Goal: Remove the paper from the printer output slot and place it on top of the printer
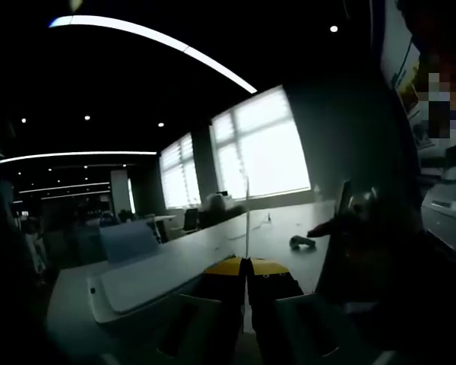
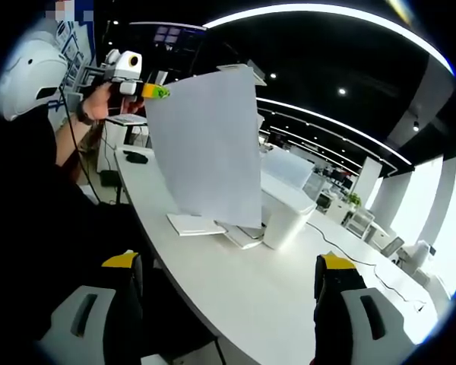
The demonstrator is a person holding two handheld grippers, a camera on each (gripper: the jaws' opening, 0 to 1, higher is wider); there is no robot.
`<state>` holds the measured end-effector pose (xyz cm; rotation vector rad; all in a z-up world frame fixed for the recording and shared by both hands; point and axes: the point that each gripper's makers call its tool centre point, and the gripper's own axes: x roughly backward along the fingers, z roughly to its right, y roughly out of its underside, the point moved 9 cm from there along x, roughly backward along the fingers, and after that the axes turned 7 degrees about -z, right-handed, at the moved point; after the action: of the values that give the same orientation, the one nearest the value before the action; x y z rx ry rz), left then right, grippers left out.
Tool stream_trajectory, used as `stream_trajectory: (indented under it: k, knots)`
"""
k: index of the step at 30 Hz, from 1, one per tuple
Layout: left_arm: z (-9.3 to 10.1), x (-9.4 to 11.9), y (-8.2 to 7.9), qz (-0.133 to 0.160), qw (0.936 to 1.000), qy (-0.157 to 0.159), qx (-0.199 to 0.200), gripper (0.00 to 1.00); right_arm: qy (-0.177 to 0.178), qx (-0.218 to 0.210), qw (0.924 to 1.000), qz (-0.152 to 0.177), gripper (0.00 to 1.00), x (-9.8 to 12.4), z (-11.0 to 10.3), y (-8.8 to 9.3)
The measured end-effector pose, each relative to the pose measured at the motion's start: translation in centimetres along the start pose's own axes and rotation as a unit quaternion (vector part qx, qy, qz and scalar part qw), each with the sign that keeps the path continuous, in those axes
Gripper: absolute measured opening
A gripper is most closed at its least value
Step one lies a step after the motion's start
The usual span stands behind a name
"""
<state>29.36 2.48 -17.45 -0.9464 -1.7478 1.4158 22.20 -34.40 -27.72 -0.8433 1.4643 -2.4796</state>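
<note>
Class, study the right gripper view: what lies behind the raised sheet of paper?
Behind the paper, held by the left gripper, the white printer shows at its right edge. The printer's left part, including its output slot, is covered.

The left tongs hold the sheet of paper up by its top corner, above the tabletop and ahead of the right tongs, whose arms stand wide apart. Behind the sheet, on the tabletop, sits what seems to be the printer.
</note>
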Motion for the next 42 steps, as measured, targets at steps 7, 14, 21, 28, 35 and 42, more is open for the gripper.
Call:
stream_trajectory:
  k: [7,14,21,28,35,42]
  knots:
    - [0.0,0.1,-0.3,0.004,1.0000,-0.002,-0.004,0.06,0.000,0.000,1.0000,0.000,0.89,0.0,0.0,0.0]
    - [0.1,0.2,-0.6,0.009,0.9999,-0.003,-0.006,0.06,0.000,0.000,1.0000,-0.001,0.89,0.0,0.0,0.1]
    - [0.2,0.3,-0.9,0.011,0.9999,-0.003,-0.011,0.06,0.002,-0.001,1.0000,0.000,0.89,0.2,0.1,0.1]
    - [0.3,0.3,-1.0,0.012,0.9998,-0.002,-0.013,0.06,0.003,0.001,1.0000,-0.001,0.89,0.2,0.1,0.0]
    - [0.0,0.4,-1.5,0.017,0.9997,-0.004,-0.015,0.06,0.006,0.001,1.0000,0.000,0.89,0.3,0.2,0.0]
    - [0.0,0.2,-1.6,0.018,0.9997,-0.001,-0.016,0.06,0.006,0.002,1.0000,0.000,0.89,0.4,0.1,-0.1]
